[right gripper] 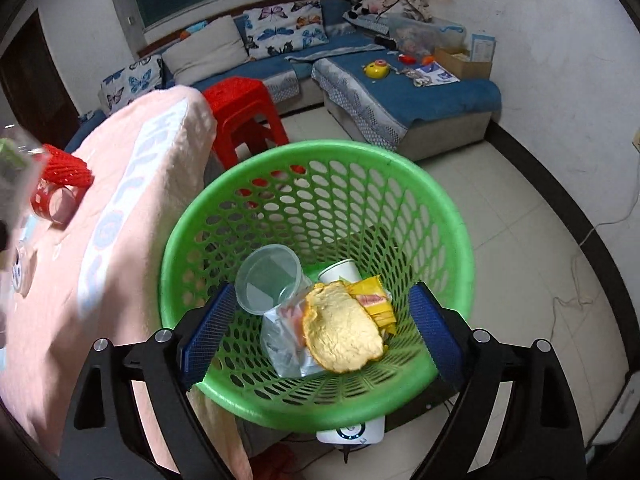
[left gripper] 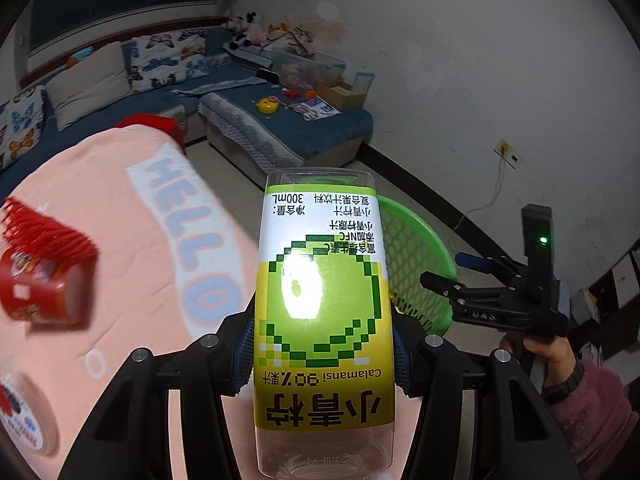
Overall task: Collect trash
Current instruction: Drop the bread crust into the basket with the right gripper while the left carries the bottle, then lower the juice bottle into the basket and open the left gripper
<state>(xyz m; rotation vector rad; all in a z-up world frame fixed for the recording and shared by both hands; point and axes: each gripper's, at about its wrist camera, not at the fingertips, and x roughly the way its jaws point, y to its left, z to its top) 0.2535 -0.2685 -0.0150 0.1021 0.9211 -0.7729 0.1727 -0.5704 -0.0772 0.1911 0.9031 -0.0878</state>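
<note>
My left gripper [left gripper: 324,356] is shut on a clear empty juice bottle [left gripper: 324,300] with a green and yellow label, its blue pads [left gripper: 245,352] pressing both sides. The bottle hangs over the pink-clothed table edge, with the green mesh basket [left gripper: 420,240] just behind it. My right gripper [right gripper: 320,320] stands open above the basket [right gripper: 452,208], with nothing between its pads [right gripper: 208,320]. Inside lie a clear plastic cup [right gripper: 268,280], a paper cup [right gripper: 340,272], an orange peel [right gripper: 340,332], a yellow wrapper [right gripper: 376,304] and a plastic bag [right gripper: 280,344]. The right gripper [left gripper: 452,274] also shows in the left wrist view, held by a hand [left gripper: 552,360].
On the pink cloth [right gripper: 132,240] lie a red foam net [right gripper: 66,168], a red paper cup on its side [right gripper: 52,204] and a round lid [left gripper: 24,412]. A red stool [right gripper: 244,112] stands behind the table, a blue sofa [right gripper: 420,96] beyond. A white device [right gripper: 352,432] sits under the basket.
</note>
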